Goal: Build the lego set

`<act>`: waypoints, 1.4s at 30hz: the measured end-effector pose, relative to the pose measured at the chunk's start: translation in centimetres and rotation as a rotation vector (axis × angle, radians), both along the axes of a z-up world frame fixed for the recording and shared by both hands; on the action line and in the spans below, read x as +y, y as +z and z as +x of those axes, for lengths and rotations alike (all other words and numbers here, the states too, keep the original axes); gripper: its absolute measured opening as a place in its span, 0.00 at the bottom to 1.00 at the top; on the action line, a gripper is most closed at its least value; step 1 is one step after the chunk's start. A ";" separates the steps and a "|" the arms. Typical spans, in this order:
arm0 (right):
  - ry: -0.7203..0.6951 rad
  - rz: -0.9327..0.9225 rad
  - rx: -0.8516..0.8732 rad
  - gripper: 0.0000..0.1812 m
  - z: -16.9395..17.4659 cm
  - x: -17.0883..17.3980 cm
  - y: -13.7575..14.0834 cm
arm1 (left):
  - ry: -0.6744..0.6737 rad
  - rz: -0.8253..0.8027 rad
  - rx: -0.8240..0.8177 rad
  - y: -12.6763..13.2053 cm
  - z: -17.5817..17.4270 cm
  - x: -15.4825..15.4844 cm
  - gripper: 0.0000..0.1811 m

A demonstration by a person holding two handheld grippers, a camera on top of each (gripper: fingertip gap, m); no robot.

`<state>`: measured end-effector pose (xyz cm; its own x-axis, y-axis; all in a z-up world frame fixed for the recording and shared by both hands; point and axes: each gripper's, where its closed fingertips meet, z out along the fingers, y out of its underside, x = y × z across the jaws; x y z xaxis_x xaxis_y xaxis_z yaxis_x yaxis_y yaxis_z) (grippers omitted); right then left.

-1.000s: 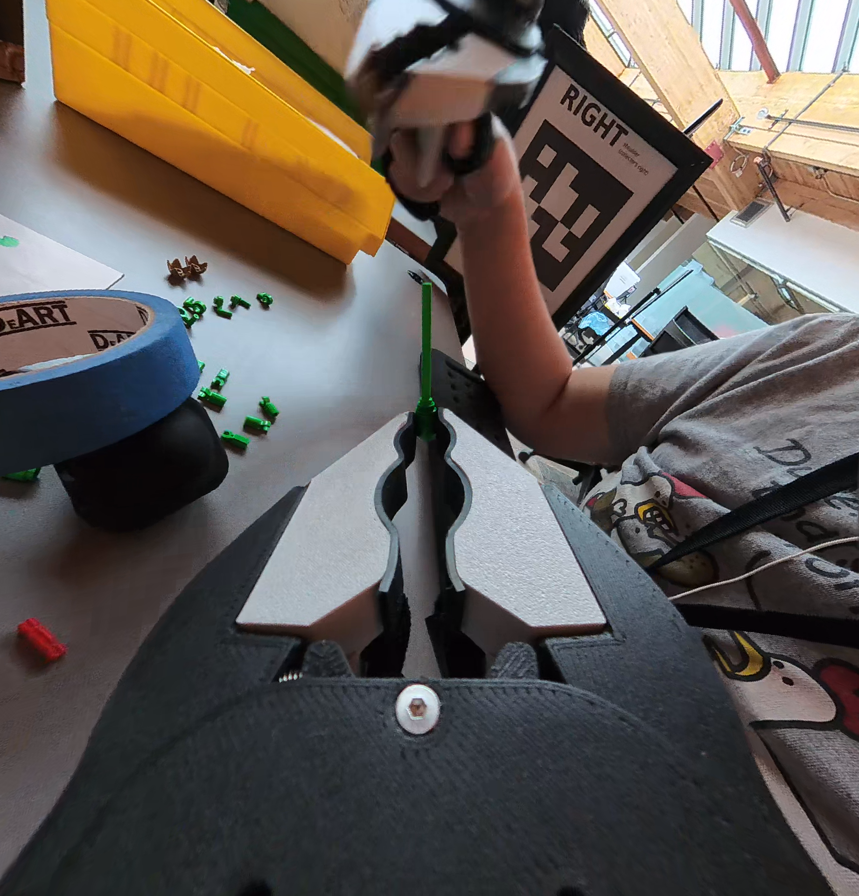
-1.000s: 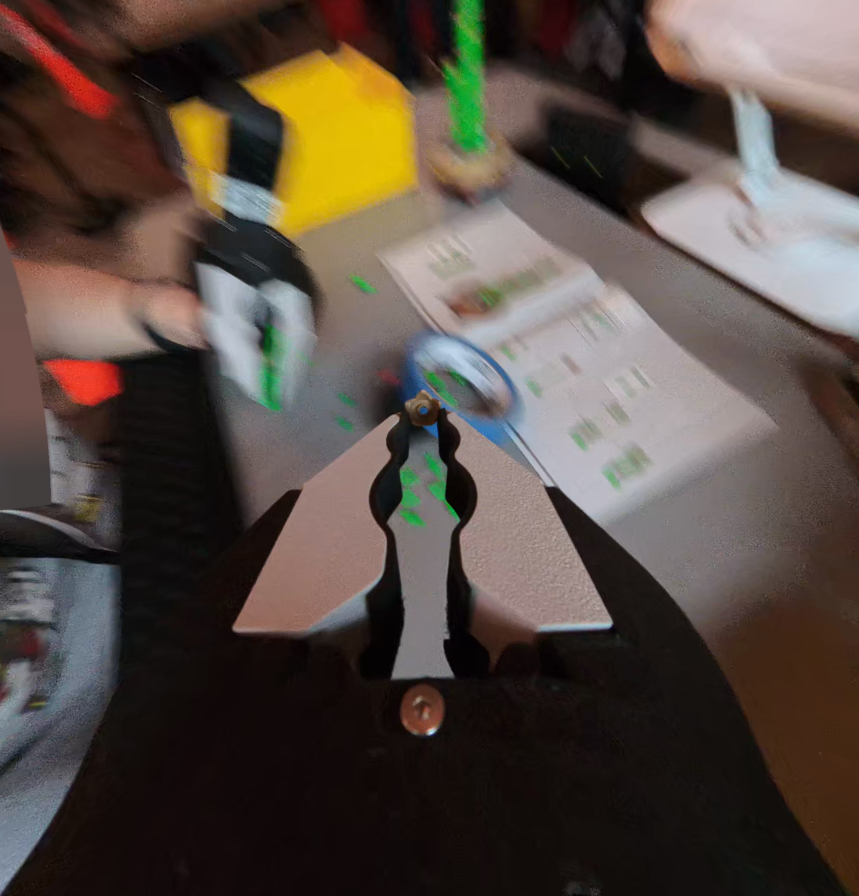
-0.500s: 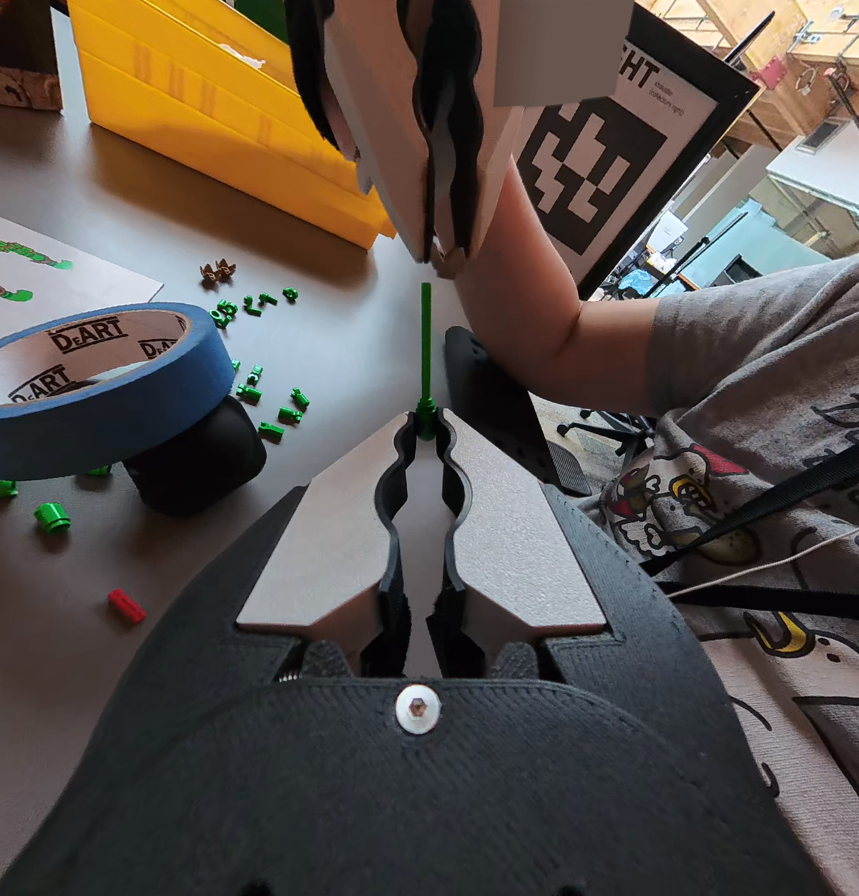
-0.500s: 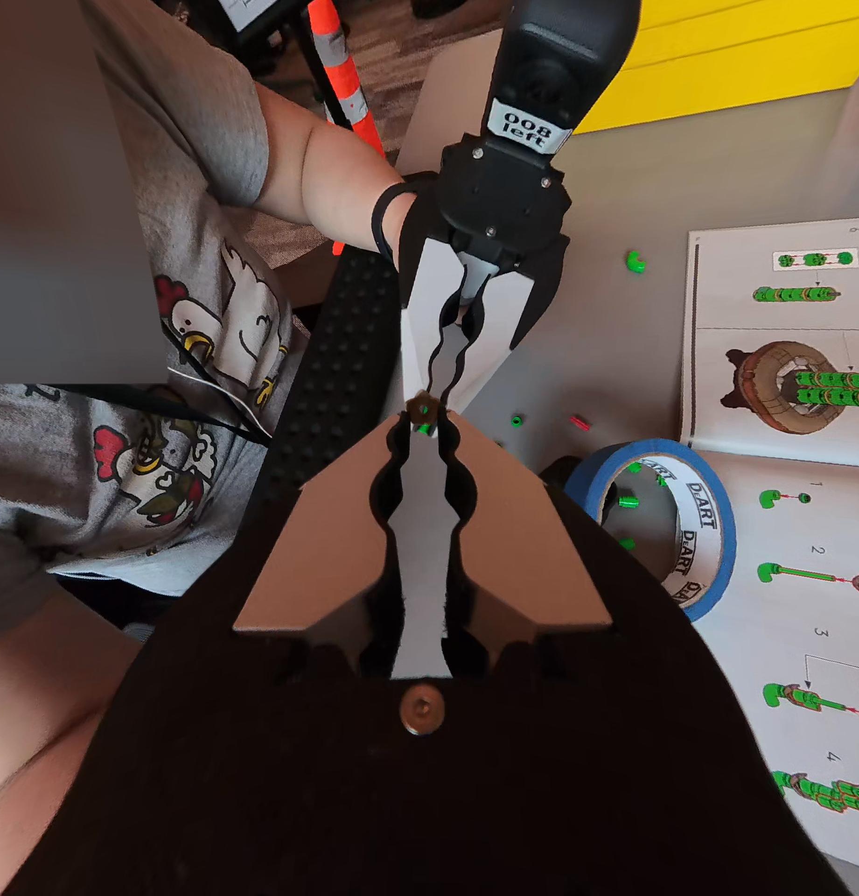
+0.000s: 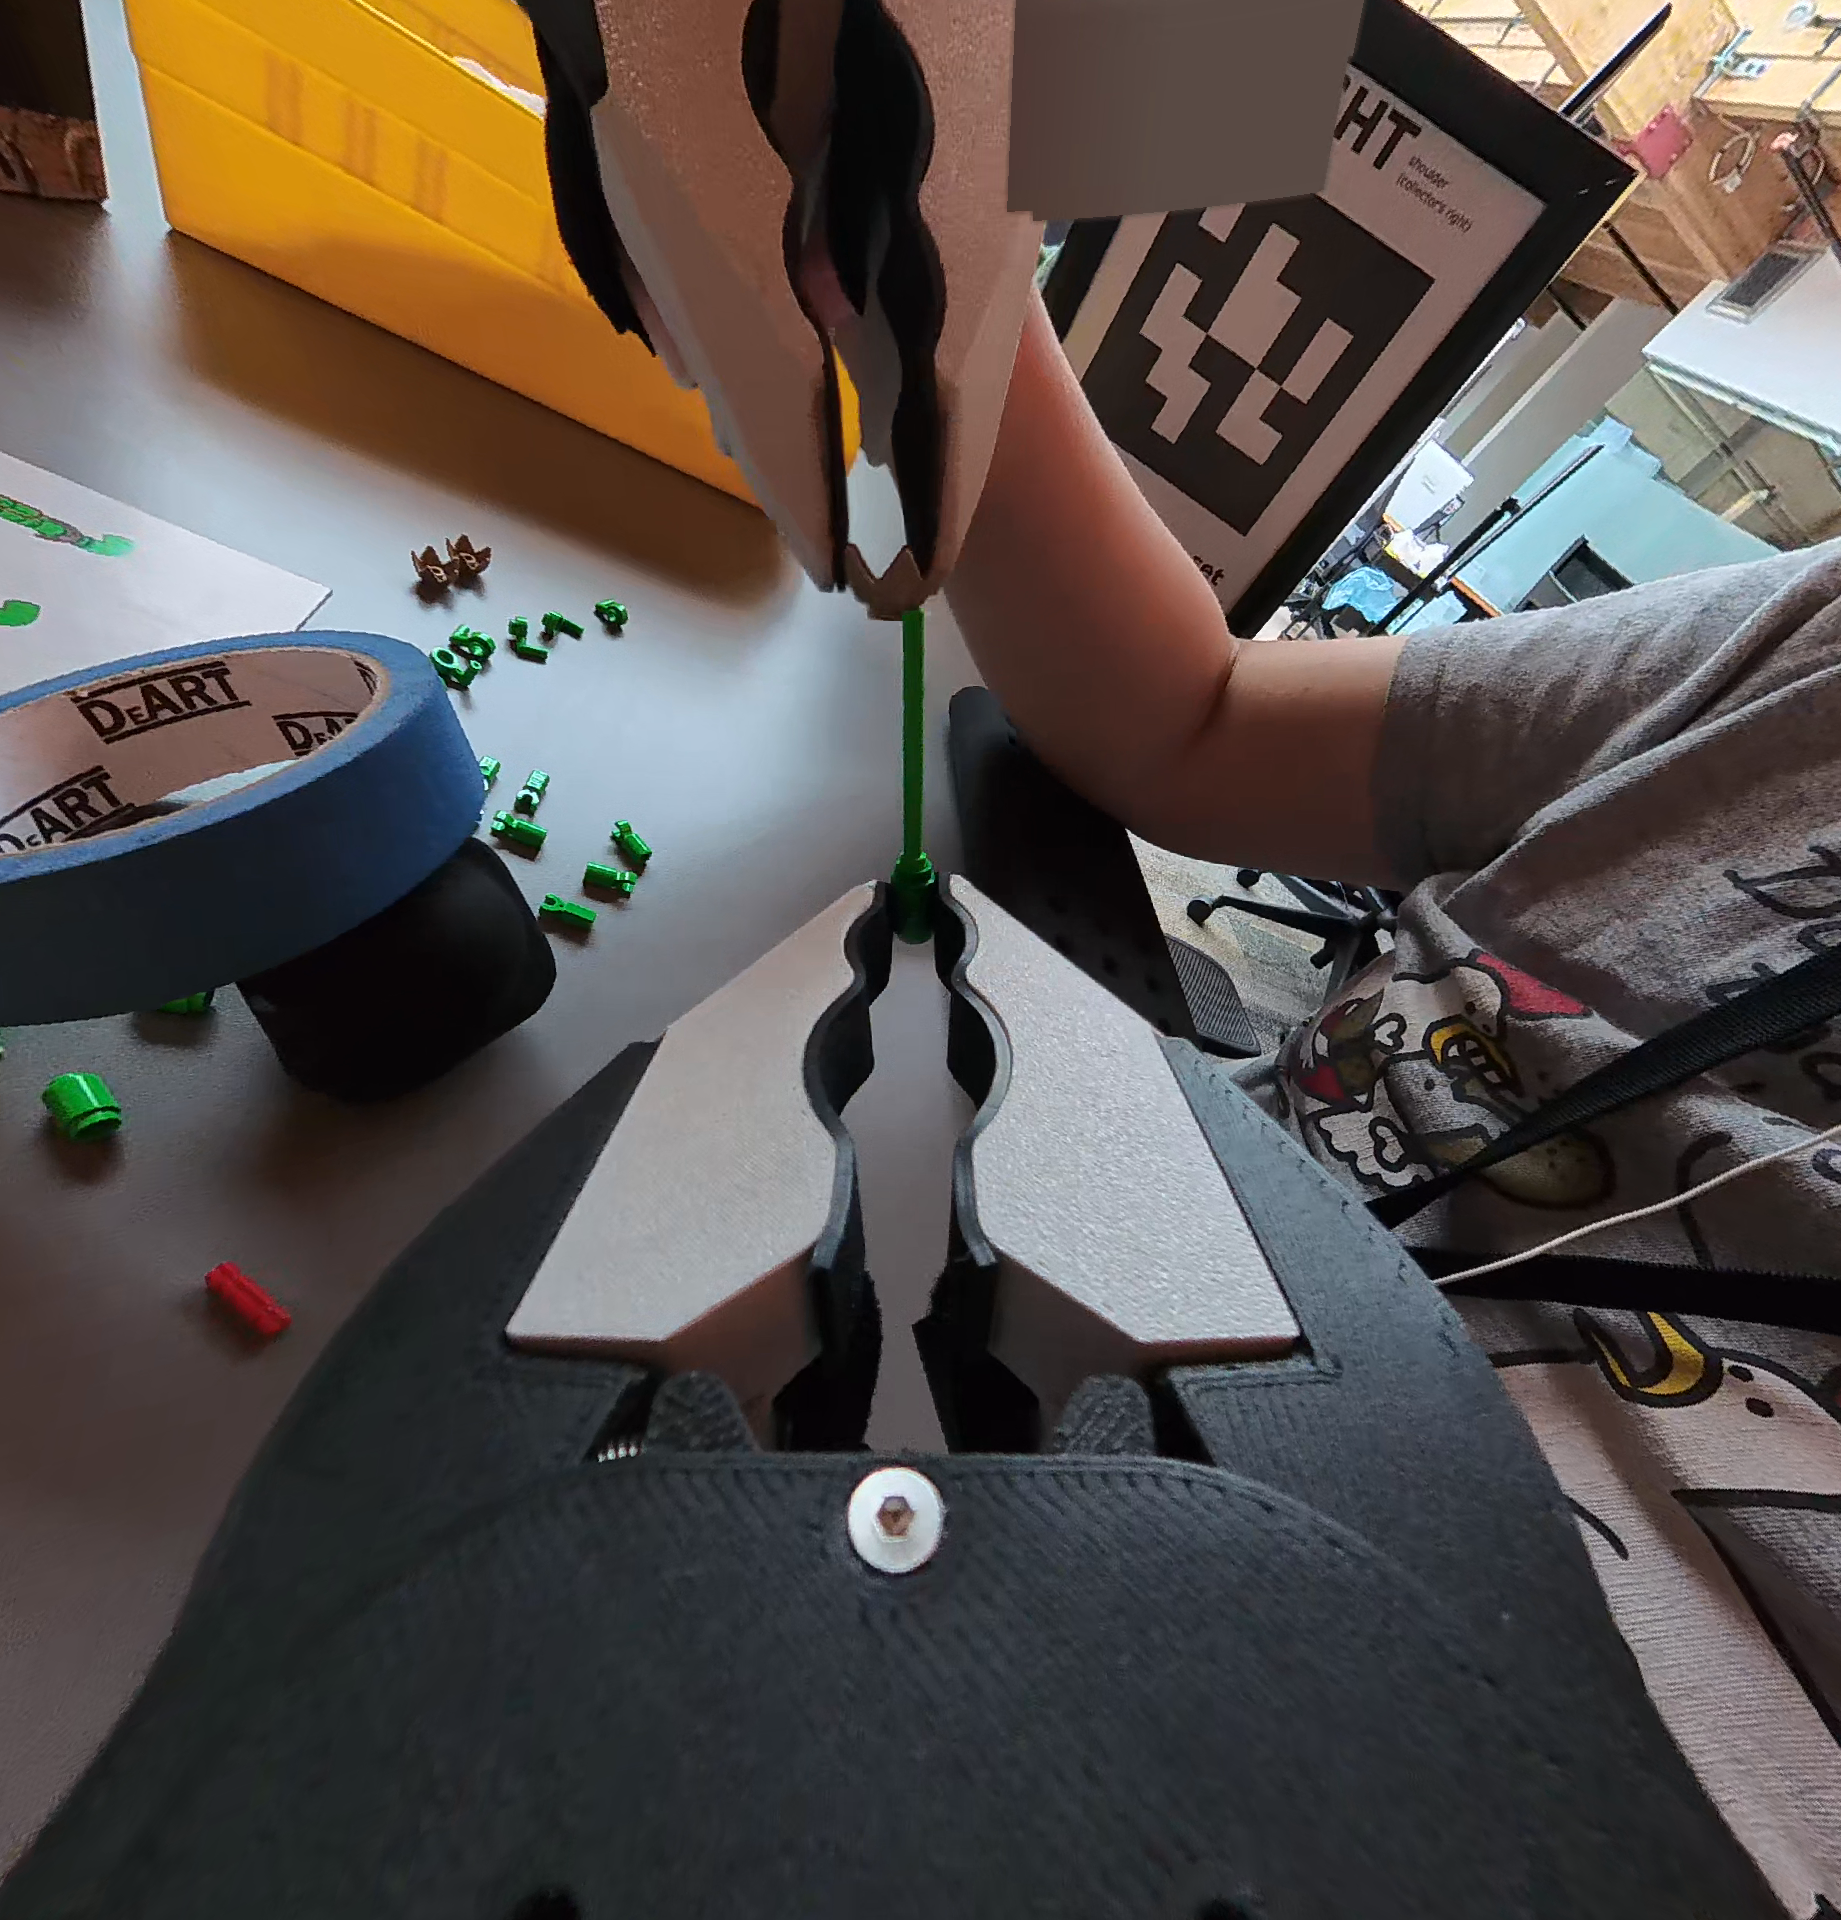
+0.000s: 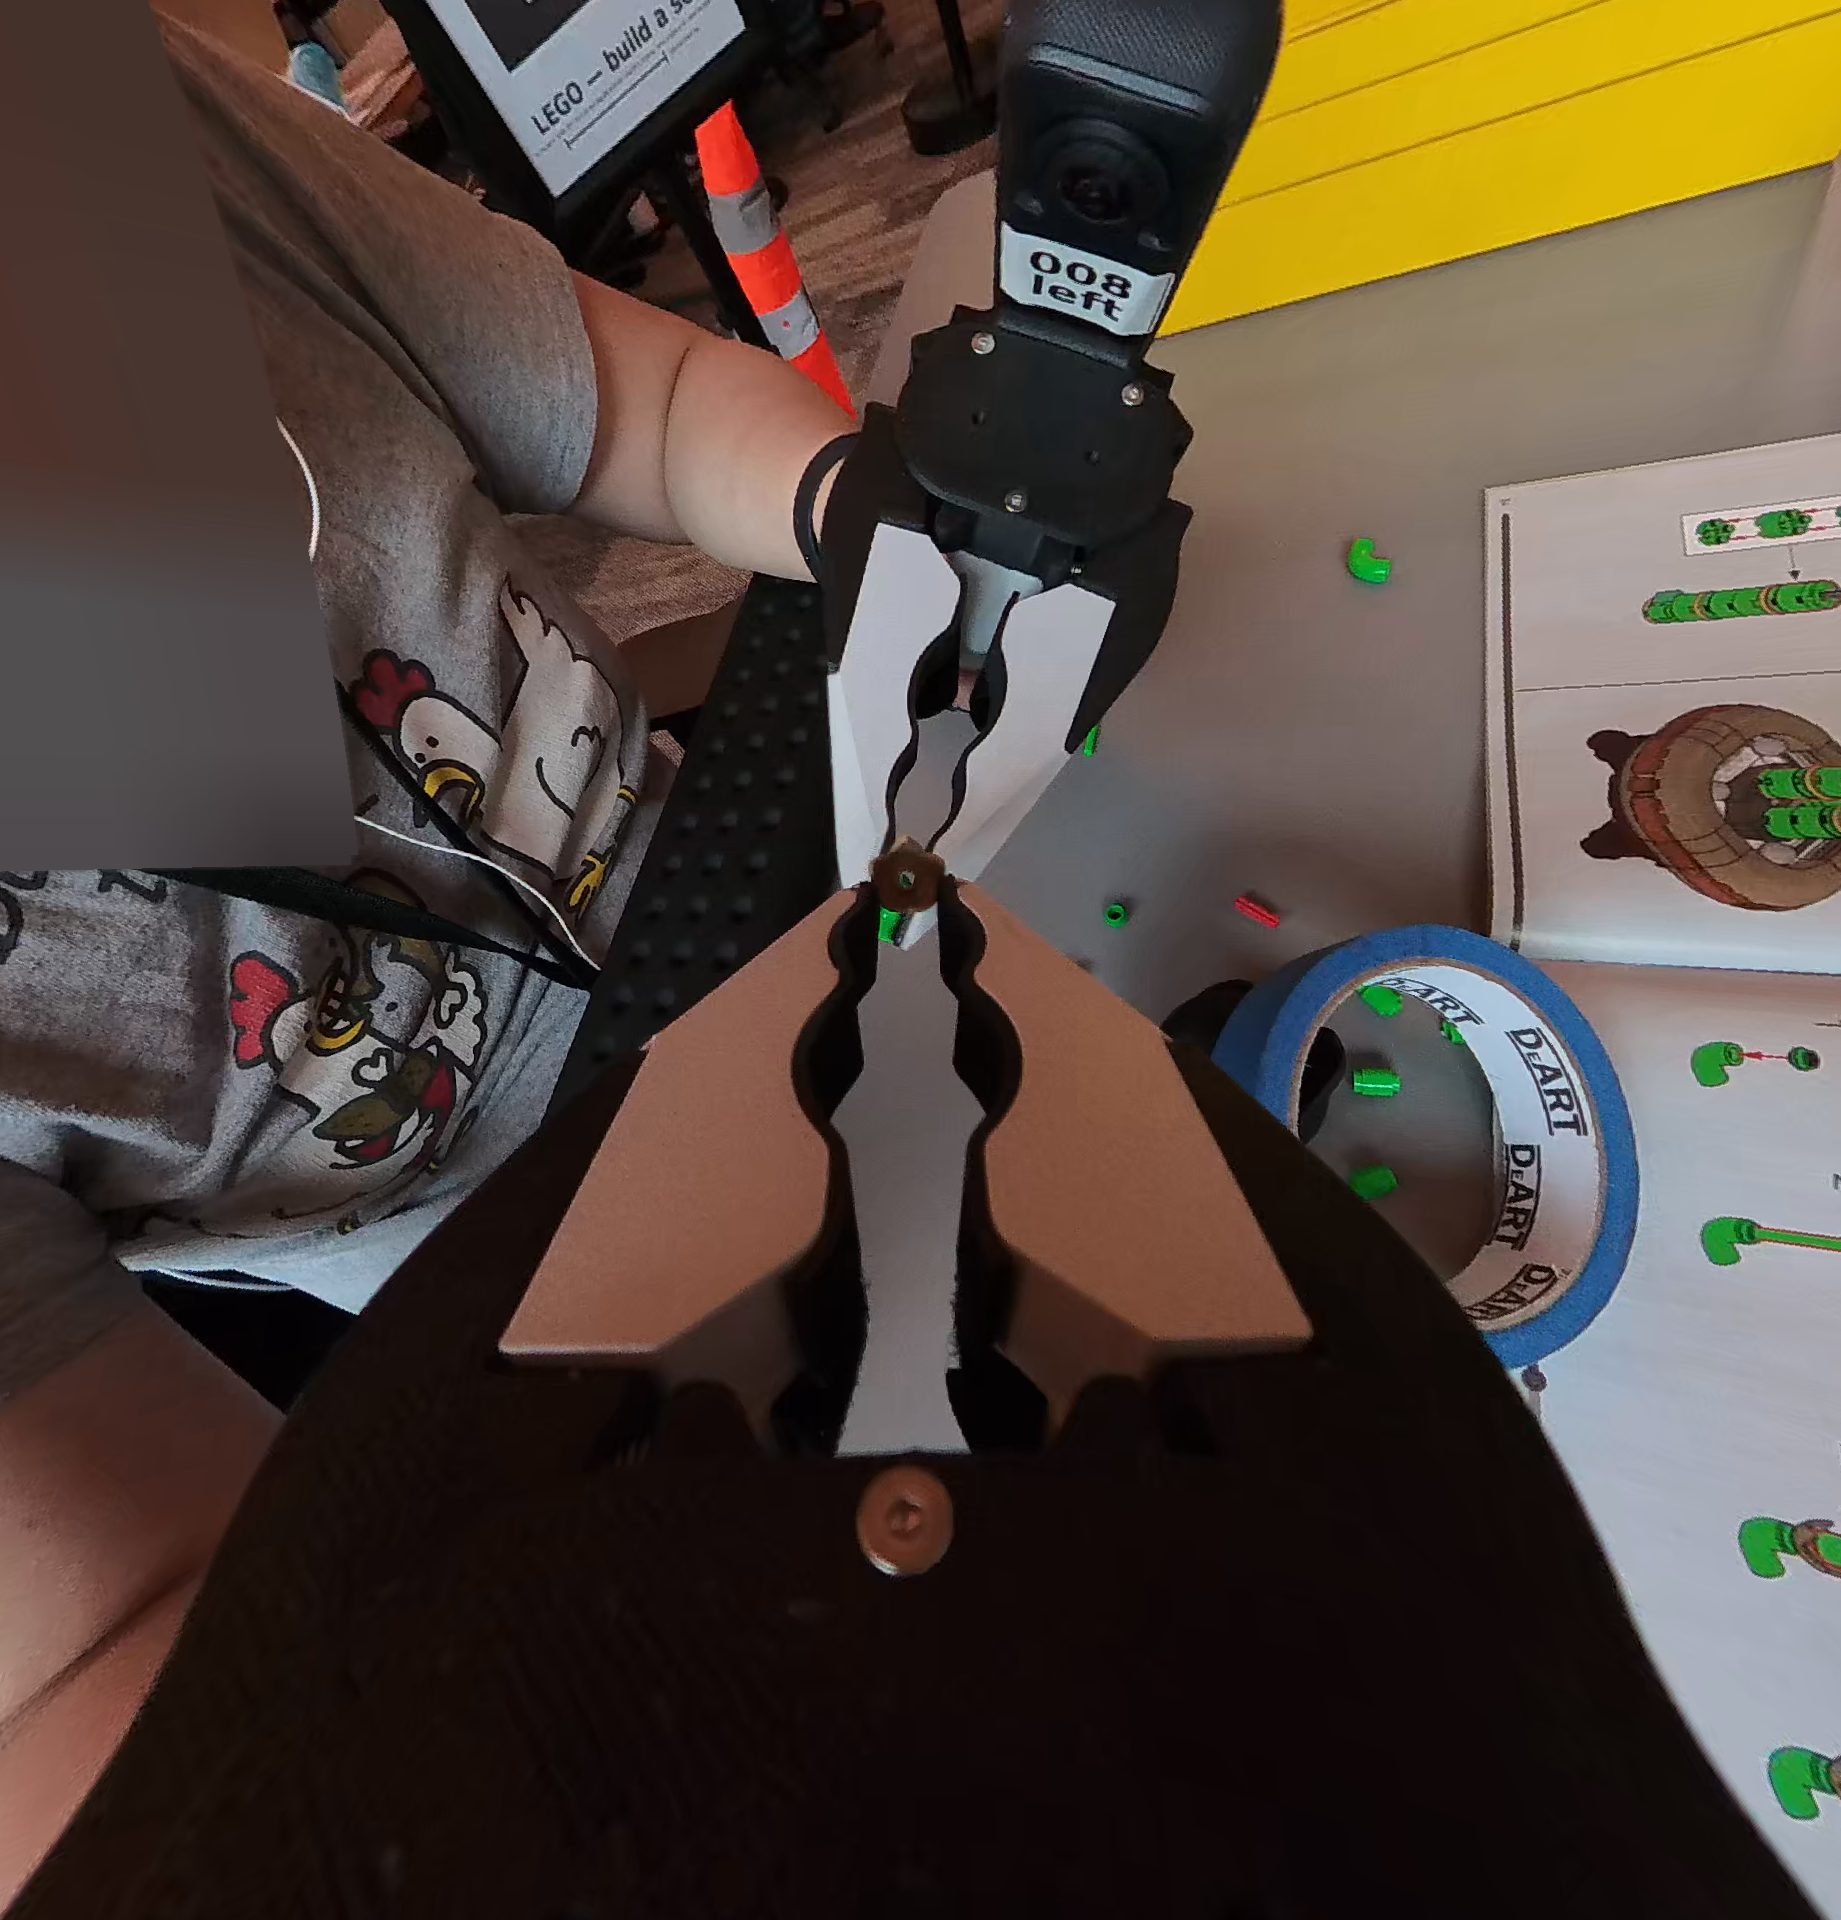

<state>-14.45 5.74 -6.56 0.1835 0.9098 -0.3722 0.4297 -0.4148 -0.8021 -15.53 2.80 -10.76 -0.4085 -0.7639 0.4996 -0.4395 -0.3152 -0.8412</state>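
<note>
Left tool (image 5: pixel 911 914) pinches green rod (image 5: pixel 912 748); right tool (image 6: pixel 903 883) clamps brown piece (image 6: pixel 905 879) onto its tip

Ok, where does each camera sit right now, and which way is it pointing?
Left wrist view: on the left gripper, looking along the green rod at the right gripper, with the person's forearm behind.
Right wrist view: on the right gripper, looking back at the left gripper, with arm and shirt to the left.
Both share: the brown piece, the blue tape roll and the table.
</note>
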 end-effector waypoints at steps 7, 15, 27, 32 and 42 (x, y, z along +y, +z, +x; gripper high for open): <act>-0.009 -0.002 0.012 0.05 0.1 0.2 0.1 | 0.000 -0.010 0.006 0.0 0.0 0.1 0.03; 0.006 -0.008 0.011 0.05 -0.1 -0.1 0.0 | -0.004 -0.012 0.021 -0.3 0.0 0.0 0.03; 0.010 -0.019 -0.035 0.05 -0.2 -0.3 -0.9 | -0.011 -0.005 0.058 -0.9 0.0 -0.1 0.03; 0.030 -0.020 -0.066 0.05 -0.1 -0.7 -1.3 | -0.037 0.013 0.076 -1.3 -0.2 -0.4 0.03; 0.061 -0.017 -0.139 0.05 -0.4 -1.5 -2.3 | -0.076 0.090 0.118 -2.2 -0.6 -0.8 0.03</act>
